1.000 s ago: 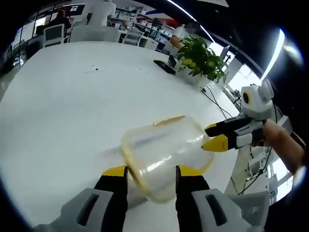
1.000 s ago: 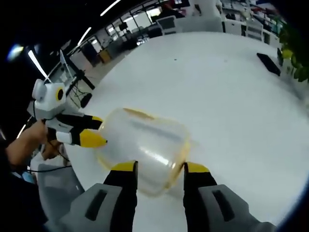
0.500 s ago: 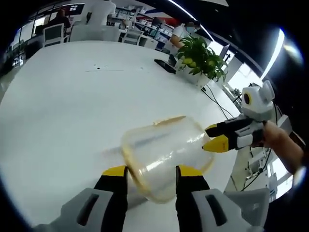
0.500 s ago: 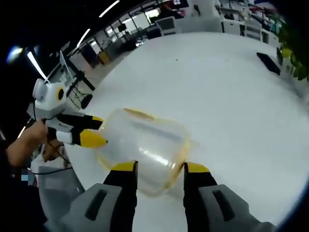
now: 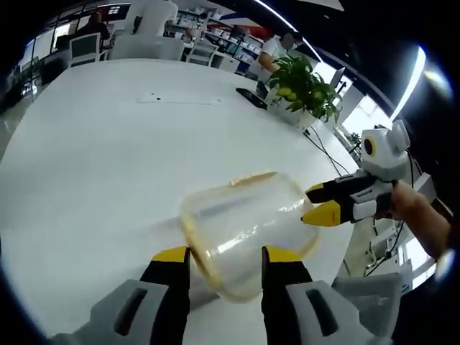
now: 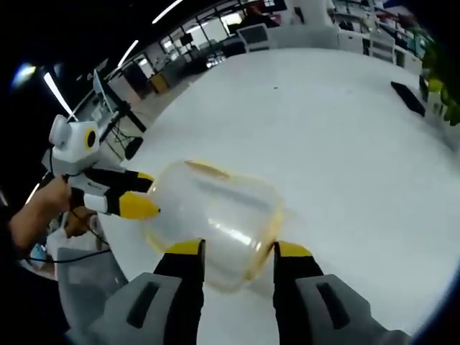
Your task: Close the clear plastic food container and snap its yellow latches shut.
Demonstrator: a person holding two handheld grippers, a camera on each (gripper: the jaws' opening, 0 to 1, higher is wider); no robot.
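White table (image 5: pixel 86 165) stretches under both my grippers. Between them I hold the clear container (image 5: pixel 244 233): my left gripper (image 5: pixel 226 257) pinches one end, my right gripper (image 6: pixel 233 251) pinches the opposite end, lifted over the near table edge.

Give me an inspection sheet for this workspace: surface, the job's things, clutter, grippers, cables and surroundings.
Surface: white table, broad and mostly bare.
Job's things: clear plastic container with yellow trim, held between both grippers; whether its latches are snapped cannot be told.
Clutter: potted plant and a flat dark object at the table's far edge; small dark specks farther off.
Grippers: left gripper and right gripper each have jaws on either side of the container's ends; jaw contact is unclear.
Cables: dark cables hang off the table edge near the plant.
Surroundings: open office with desks, chairs, monitors and seated people.
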